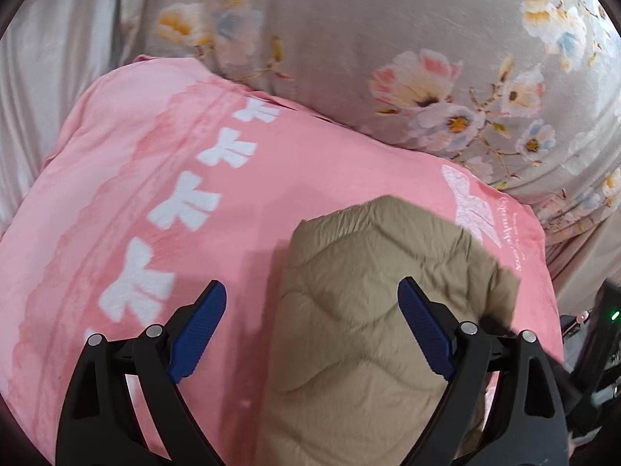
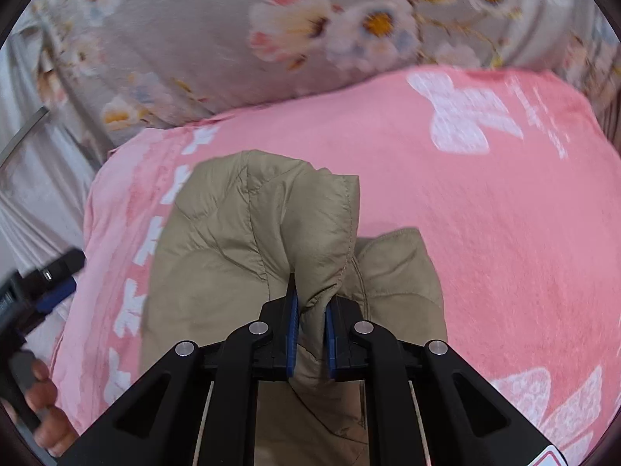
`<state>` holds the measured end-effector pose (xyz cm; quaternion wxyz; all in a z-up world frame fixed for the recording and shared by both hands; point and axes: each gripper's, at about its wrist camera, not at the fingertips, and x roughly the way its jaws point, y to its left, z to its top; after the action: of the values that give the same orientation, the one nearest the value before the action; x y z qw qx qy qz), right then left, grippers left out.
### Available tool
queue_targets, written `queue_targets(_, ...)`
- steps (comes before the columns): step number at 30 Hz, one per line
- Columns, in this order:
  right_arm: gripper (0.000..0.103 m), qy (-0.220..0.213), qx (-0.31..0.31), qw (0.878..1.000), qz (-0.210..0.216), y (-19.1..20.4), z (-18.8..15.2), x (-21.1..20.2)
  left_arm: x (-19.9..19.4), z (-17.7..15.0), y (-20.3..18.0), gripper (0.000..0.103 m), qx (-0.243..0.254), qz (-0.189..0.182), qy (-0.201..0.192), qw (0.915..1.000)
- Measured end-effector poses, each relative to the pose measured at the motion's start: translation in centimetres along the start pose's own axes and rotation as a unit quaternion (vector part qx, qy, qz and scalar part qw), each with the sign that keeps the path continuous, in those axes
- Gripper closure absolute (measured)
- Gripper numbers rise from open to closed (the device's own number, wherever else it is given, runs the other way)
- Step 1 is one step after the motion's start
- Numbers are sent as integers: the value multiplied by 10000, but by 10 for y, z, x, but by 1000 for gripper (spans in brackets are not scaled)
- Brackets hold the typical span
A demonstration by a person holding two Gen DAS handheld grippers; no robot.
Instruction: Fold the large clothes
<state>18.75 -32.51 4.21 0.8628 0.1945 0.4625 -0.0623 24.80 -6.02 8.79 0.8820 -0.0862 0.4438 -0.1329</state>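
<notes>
Khaki jacket (image 2: 248,240) cut off at bottom edge, floral bedding (image 2: 217,39) motion-blurred, blanket lettering (image 1: 508,229) unreadable

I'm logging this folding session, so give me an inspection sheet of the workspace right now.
Surface: pink blanket with white bow prints, spread flat.
Job's things: tan quilted jacket, partly folded, lying on the blanket.
Clutter: nothing seen.
Grippers: left hand-held gripper open above the jacket's edge; right hand-held gripper shut on a pinched fold of the jacket.
Cables: nothing seen.
Surroundings: grey floral bedding beyond the blanket; a dark device with a green light at the left view's edge.
</notes>
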Motion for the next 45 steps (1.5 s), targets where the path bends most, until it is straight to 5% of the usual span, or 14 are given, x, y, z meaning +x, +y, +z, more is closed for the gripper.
queue_targets(3, 93, 134, 285, 9995, -36, -28, -11, 16, 30, 5, -31, 16, 199, -147, 310, 9992)
queue_targets(11, 92, 155, 386, 9990, -166, -42, -30, 42, 106, -15, -73, 16, 548, 227, 791, 9951)
queue_targets(21, 85, 20, 416, 9987, -278, -50, -37, 68, 141, -35, -77, 5, 828, 675, 612, 9924)
queue_targets(45, 82, -517, 380, 9969, -457, -51, -56, 86, 160, -59, -80, 5, 1108, 978, 65, 9890)
